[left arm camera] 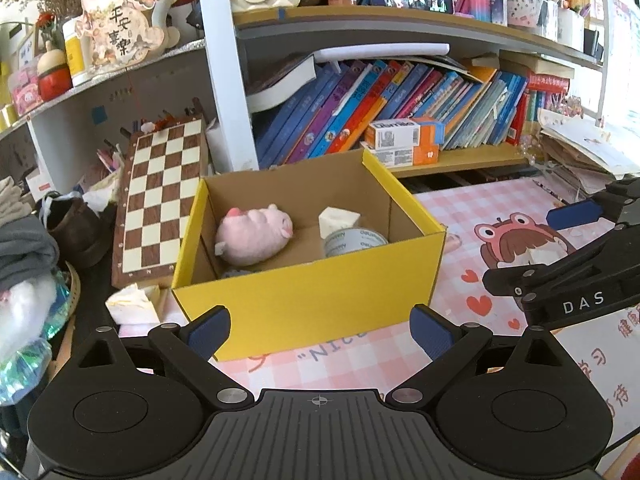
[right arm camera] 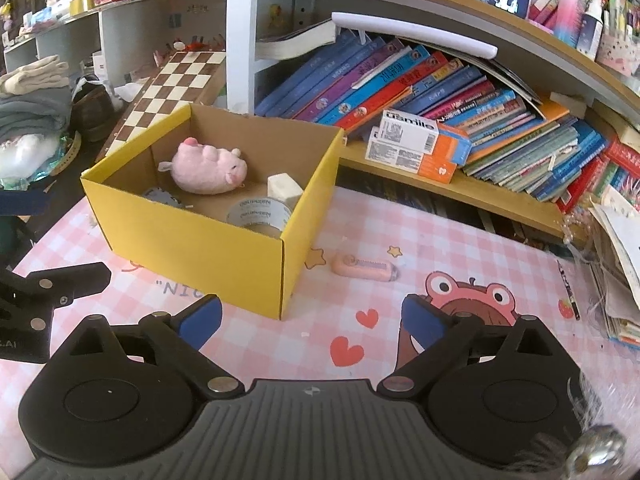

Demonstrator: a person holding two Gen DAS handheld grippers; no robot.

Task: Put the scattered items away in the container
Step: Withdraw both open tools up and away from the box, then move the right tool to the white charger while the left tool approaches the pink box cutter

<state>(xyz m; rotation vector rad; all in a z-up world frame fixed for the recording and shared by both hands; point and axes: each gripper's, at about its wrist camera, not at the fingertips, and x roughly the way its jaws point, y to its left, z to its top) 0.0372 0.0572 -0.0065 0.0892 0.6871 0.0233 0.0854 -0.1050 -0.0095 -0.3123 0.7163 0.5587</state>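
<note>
A yellow cardboard box (left arm camera: 312,292) (right arm camera: 192,240) stands on the pink checked mat. Inside lie a pink plush pig (left arm camera: 254,234) (right arm camera: 208,168), a tape roll (left arm camera: 354,242) (right arm camera: 258,214), a white block (left arm camera: 338,218) (right arm camera: 282,188) and a grey item (right arm camera: 162,196). A pink tube-shaped item (right arm camera: 364,268) lies on the mat just right of the box. My left gripper (left arm camera: 320,334) is open and empty in front of the box. My right gripper (right arm camera: 310,320) is open and empty, near the box's front right corner; it also shows in the left wrist view (left arm camera: 560,248).
A chessboard (left arm camera: 160,196) leans left of the box. Bookshelves with leaning books (right arm camera: 420,88) and orange-white cartons (right arm camera: 416,146) run behind. Folded clothes (right arm camera: 28,96) and clutter sit at left. Paper stacks (right arm camera: 616,248) and a pen (right arm camera: 568,288) lie at right.
</note>
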